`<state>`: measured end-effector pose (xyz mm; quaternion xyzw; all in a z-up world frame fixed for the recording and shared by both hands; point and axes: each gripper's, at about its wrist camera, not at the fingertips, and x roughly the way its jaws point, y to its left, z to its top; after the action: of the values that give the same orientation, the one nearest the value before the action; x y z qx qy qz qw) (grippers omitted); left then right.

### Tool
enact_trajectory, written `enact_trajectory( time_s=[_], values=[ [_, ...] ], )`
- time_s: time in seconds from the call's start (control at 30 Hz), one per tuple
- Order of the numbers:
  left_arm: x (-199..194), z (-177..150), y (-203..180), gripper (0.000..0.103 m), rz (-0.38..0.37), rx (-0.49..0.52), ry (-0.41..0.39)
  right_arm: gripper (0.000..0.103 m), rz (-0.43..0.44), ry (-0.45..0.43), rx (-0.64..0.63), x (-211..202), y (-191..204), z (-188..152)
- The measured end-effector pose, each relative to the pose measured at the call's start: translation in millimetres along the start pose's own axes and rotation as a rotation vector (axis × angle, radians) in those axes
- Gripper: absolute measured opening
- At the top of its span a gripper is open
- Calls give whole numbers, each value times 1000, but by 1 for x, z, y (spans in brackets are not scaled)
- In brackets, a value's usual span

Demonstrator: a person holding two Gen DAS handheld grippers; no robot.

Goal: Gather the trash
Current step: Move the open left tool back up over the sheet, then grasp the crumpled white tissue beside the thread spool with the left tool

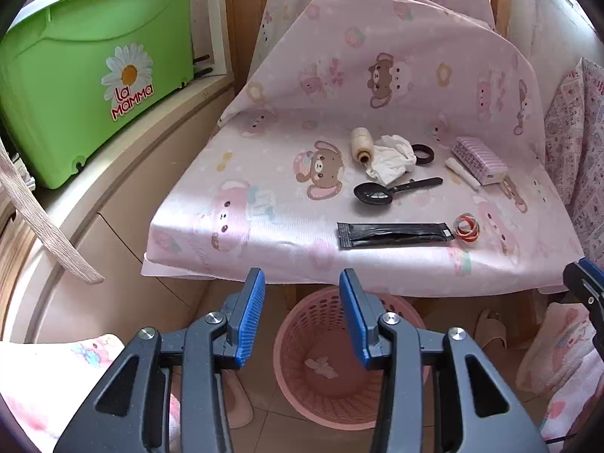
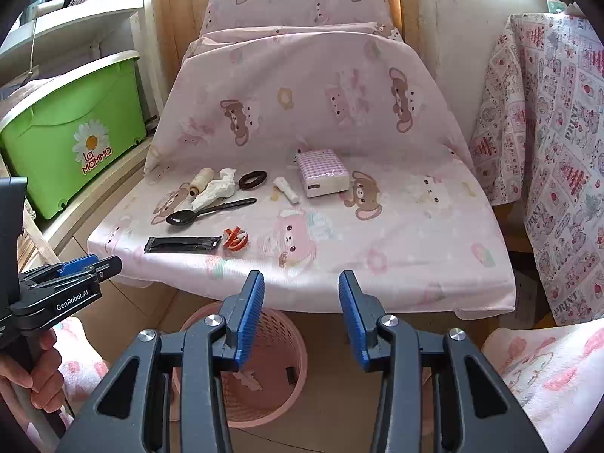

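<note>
On a pink bear-print cloth lie a crumpled white tissue, a black sachet wrapper, a black plastic spoon, red-white rubber bands, a cream thread spool, a black ring, a small white tube and a tissue pack. A pink mesh basket stands on the floor below the front edge, with a white scrap inside. My left gripper and right gripper are open and empty above the basket.
A green La Mamma bin sits on a ledge at the left. A patterned cloth hangs at the right. Pink slippers lie on the floor. The left gripper also shows in the right wrist view.
</note>
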<state>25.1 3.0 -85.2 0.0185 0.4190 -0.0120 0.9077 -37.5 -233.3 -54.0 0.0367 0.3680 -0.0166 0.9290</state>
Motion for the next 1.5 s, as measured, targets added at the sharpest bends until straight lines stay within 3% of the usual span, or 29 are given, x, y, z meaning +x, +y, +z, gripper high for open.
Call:
enact_trajectory(
  time_s=[0.2, 0.3, 0.37, 0.43, 0.53, 0.63, 0.77, 1.0, 1.13, 1.43, 1.5],
  values=[
    [-7, 9, -10, 43, -13, 23, -13, 45, -20, -23, -4, -4, 0, 12],
    [-17, 23, -18, 53, 2, 60, -24, 47, 23, -28, -31, -7, 0, 36],
    [-24, 38, -21, 61, -7, 72, -38, 54, 52, -37, -50, -10, -2, 57],
    [-30, 55, -20, 61, -26, 71, -56, 56, 56, -62, -83, -13, -5, 78],
    [-37, 81, -16, 74, -36, 60, -91, 58, 45, -76, -108, -8, -9, 99],
    [-35, 99, -14, 77, -21, 57, -118, 58, 18, -91, -107, 1, -13, 108],
    [-19, 98, -13, 88, 13, 85, -133, 58, 14, -77, -40, 18, -21, 97],
    [32, 57, 1, 86, -38, 31, 57, 58, -22, 1, -84, 45, -15, 69],
    [32, 59, 3, 87, -63, 5, 30, 58, -16, 30, -76, 56, -11, 66],
    [51, 50, -24, 87, -135, 88, 69, 58, -17, 71, -90, 67, -1, 59],
    [57, 52, -32, 87, -117, 112, 54, 58, -20, 77, -93, 68, 0, 60]
  ],
)
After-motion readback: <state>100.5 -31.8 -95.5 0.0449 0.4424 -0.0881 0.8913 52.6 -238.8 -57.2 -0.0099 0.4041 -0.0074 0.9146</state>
